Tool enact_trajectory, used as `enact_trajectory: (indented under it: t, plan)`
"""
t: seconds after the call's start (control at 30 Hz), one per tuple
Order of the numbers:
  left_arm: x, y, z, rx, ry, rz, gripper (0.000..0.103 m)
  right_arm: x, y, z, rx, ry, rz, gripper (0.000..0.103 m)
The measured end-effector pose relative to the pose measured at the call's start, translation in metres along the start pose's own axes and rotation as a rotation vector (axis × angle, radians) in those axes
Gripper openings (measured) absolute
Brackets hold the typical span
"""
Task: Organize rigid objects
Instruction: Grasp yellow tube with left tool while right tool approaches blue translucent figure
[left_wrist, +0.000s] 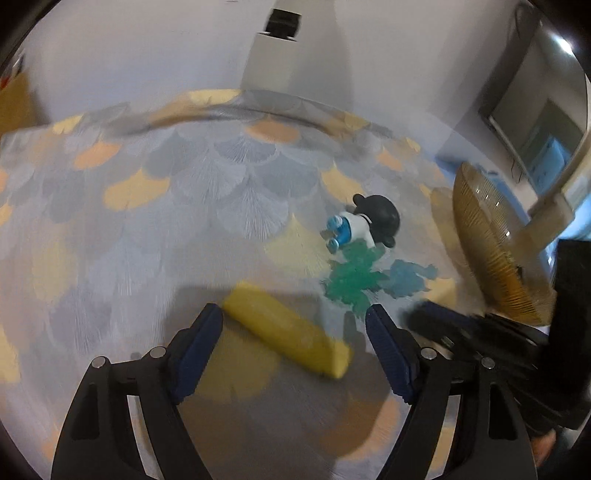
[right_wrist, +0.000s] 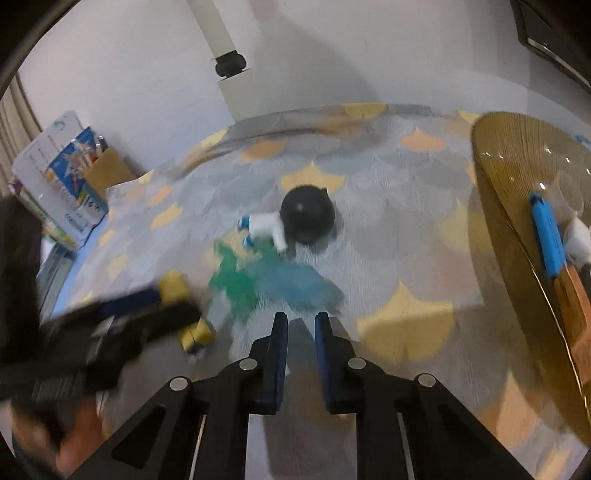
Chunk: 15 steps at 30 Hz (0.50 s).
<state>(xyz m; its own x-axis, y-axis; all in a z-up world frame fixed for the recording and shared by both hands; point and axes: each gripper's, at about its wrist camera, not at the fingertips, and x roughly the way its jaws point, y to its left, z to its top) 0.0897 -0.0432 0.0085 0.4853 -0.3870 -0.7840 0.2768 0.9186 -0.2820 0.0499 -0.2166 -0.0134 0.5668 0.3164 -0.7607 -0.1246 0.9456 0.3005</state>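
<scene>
Yellow block (left_wrist: 286, 328) lower centre on tabletop (left_wrist: 147, 240), between wide left tongs (left_wrist: 293, 319), untouched. Right tongs (right_wrist: 301, 319) narrow, empty. Risk: block lying askew, could twist or skid into green toy (left_wrist: 351, 277).

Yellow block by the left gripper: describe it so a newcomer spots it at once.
On the fan-patterned tablecloth, look near the front edge, left of the amber glass bowl. The yellow block lies flat and slanted between the open fingers of the left gripper. It alone is plain, long and straight-edged; the neighbouring green and blue toys are jagged.
</scene>
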Motion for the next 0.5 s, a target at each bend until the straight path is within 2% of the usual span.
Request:
enact_trajectory:
  t: [0.03, 0.13, 0.2, 0.23, 0.33, 0.37, 0.43, 0.5]
  plan:
    - [0.003, -0.002, 0.004, 0.024, 0.005, 0.019, 0.077, -0.006, -0.002, -0.006, -0.005, -0.011, 0.015, 0.014]
    - [0.012, -0.009, 0.007, 0.096, 0.003, 0.157, 0.077, -0.009, -0.006, -0.014, -0.009, -0.034, 0.028, 0.014]
    - [0.016, -0.019, 0.002, 0.146, 0.002, 0.22, 0.078, -0.009, -0.011, -0.014, 0.017, -0.028, 0.078, 0.017]
    - [0.016, -0.025, -0.002, 0.169, -0.003, 0.237, 0.077, -0.008, -0.014, -0.015, 0.029, -0.026, 0.092, 0.018]
    - [0.014, -0.035, -0.009, 0.173, 0.019, 0.221, 0.077, -0.009, -0.014, -0.014, 0.039, -0.02, 0.103, 0.022]
    - [0.013, -0.035, -0.01, 0.173, 0.016, 0.223, 0.074, -0.008, -0.011, -0.013, 0.03, -0.015, 0.096, 0.024]
    - [0.006, -0.033, -0.011, 0.172, 0.013, 0.214, 0.048, -0.006, -0.004, -0.007, 0.007, 0.012, 0.081, 0.026]
    - [0.001, -0.026, -0.013, 0.161, 0.028, 0.193, 0.042, -0.006, 0.002, 0.002, -0.002, 0.016, 0.086, 0.028]
